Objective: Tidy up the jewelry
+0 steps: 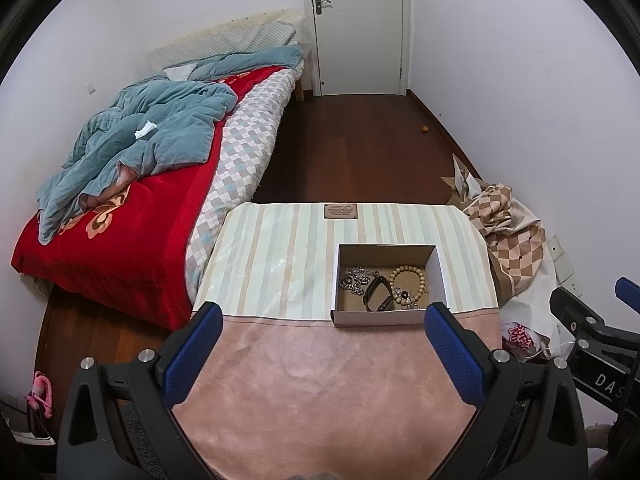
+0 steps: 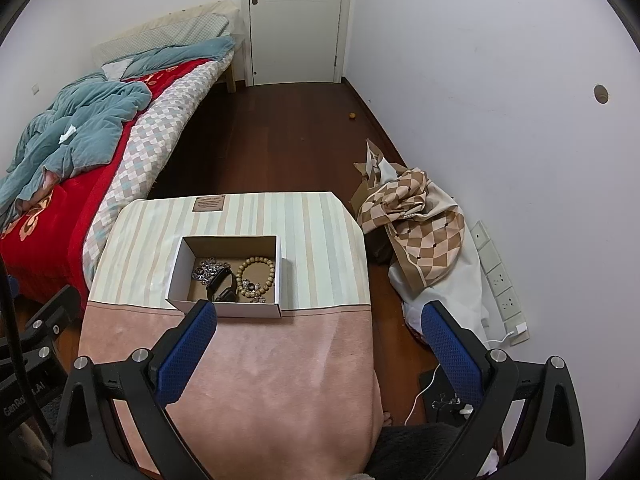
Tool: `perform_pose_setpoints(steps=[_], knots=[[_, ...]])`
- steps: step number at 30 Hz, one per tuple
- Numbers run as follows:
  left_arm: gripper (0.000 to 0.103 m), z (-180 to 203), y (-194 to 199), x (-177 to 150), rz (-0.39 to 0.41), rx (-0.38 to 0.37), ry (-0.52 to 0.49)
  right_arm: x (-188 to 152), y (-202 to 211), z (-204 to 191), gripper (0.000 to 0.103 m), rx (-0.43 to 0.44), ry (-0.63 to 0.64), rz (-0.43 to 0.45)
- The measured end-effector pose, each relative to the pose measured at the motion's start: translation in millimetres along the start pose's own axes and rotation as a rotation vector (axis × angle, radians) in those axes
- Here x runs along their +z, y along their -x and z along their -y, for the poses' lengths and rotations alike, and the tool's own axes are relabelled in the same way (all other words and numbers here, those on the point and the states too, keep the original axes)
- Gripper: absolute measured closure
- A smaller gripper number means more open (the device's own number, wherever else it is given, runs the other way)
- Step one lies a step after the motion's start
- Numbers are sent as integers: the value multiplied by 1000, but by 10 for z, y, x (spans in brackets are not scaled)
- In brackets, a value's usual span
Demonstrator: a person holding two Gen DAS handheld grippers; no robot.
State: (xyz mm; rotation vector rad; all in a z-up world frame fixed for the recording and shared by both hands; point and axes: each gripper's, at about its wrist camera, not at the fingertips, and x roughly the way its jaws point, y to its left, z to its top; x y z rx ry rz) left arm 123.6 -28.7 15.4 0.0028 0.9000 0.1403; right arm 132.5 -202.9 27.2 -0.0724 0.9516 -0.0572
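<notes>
Box (image 1: 386, 316), open, frame centre on the bench (image 1: 280, 240): holds chain (image 1: 354, 279), black band (image 1: 378, 292), bead bracelet (image 1: 408, 276). Left tongs (image 1: 324, 316) and right tongs (image 2: 320, 316): both wide, empty, above the bench's near end.

A bed (image 1: 120, 240) with a red blanket (image 1: 132, 264) and a rumpled teal quilt (image 1: 160, 128) stands left of the bench (image 1: 280, 248). A white door (image 1: 358, 28) closes the far wall. On the dark wood floor (image 1: 360, 148), a checkered cloth (image 2: 420, 224) lies heaped by the right wall, near a power strip (image 2: 500, 280).
</notes>
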Motion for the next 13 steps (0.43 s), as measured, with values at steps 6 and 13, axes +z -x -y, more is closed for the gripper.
perform_pose_setpoints(steps=[6,13], knots=[[0,-2,-7,5,-1,1,2,4,-2,3,0,0,1,1],[0,-49,12,-37,7,-21,16,20,15,15,0,2,1,2]])
